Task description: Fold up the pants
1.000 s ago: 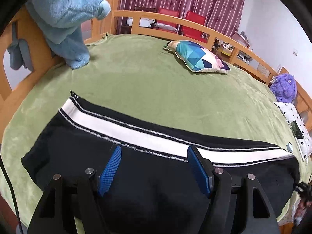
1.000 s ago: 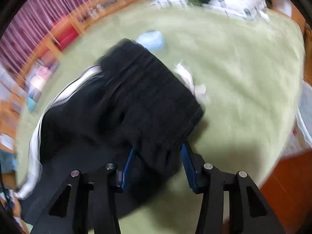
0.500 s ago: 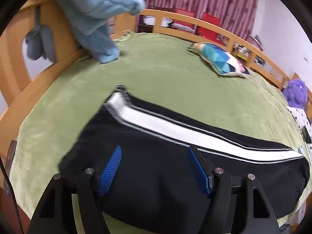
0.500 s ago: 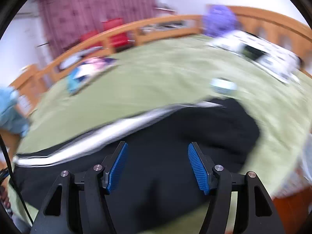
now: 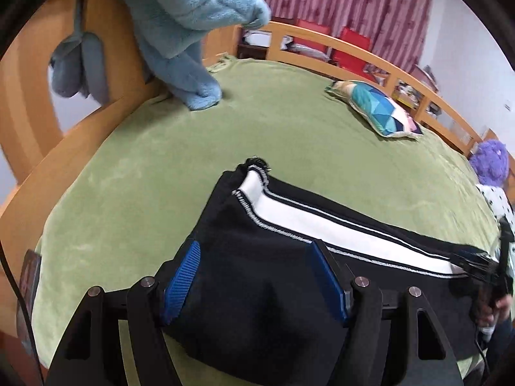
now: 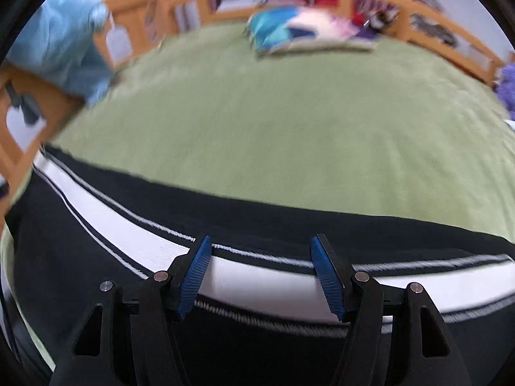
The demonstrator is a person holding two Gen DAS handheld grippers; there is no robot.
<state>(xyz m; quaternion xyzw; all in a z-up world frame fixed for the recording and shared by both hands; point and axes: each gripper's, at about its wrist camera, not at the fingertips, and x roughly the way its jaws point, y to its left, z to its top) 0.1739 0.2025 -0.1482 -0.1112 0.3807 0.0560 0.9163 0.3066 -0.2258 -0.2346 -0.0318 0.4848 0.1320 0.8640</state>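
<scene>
Black pants (image 5: 257,276) with a broad white side stripe (image 5: 322,222) lie flat on the green bedspread (image 5: 225,148). My left gripper (image 5: 254,273) is open above the pants' left end, with black cloth between its blue pads. My right gripper (image 6: 260,267) is open above the white stripe (image 6: 154,241) near the middle of the pants (image 6: 289,225). The right gripper also shows at the right edge of the left wrist view (image 5: 476,260).
A light blue fleece (image 5: 186,32) hangs over the wooden bed rail (image 5: 64,103) at far left. A blue patterned pillow (image 5: 376,112) lies far on the bed, a purple plush toy (image 5: 489,160) at the right. Red chairs (image 5: 347,45) stand behind the rail.
The left gripper has shifted left along the pants toward their end. The right gripper has swung round from the pants' right end to the middle, over the stripe. Both stay open.
</scene>
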